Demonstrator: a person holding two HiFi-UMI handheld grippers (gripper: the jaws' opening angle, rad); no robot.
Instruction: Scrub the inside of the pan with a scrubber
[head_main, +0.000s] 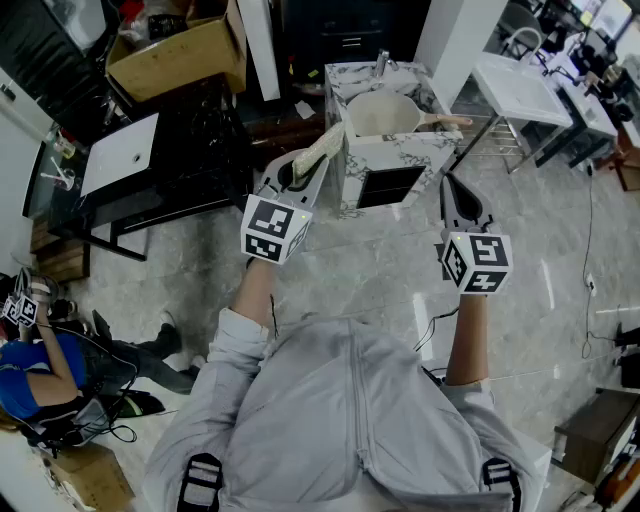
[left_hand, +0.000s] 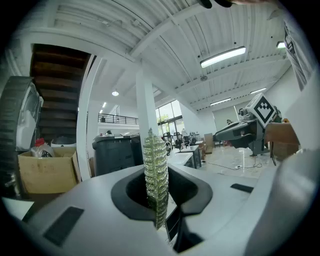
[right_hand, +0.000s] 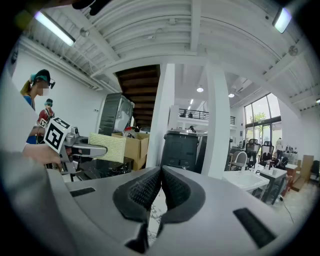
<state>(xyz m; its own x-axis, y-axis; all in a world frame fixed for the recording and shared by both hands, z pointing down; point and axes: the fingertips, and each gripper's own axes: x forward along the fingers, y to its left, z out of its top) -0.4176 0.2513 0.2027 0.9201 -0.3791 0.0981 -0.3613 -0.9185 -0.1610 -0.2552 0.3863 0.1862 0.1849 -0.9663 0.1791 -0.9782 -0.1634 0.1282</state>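
Jaws of the left gripper (head_main: 305, 170) pinch a seemingly soft, light scrubber (left_hand: 156, 175); the right gripper (head_main: 450, 190) has its jaws pressed together, empty, free to steady the rigid pan (head_main: 380, 113) by its handle (head_main: 445, 121).

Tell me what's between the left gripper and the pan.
Head view: the scrubber clamped in the left gripper, then the marbled stand's rim, then the pan.

- Person's got a light grey jacket (head_main: 350, 420) on, zip down the middle, sleeves (head_main: 232, 345) stopping short of the wrists.
- Black straps (head_main: 201, 478) with buckles run over it, one each side.
- Left gripper (head_main: 315, 160) and right gripper (head_main: 447, 185) are both grey plastic and taper to a point.
- Each has a white cube (head_main: 272, 228) with black square markers.
- The right one's pads (right_hand: 145, 186) are black cross-hatched rubber.
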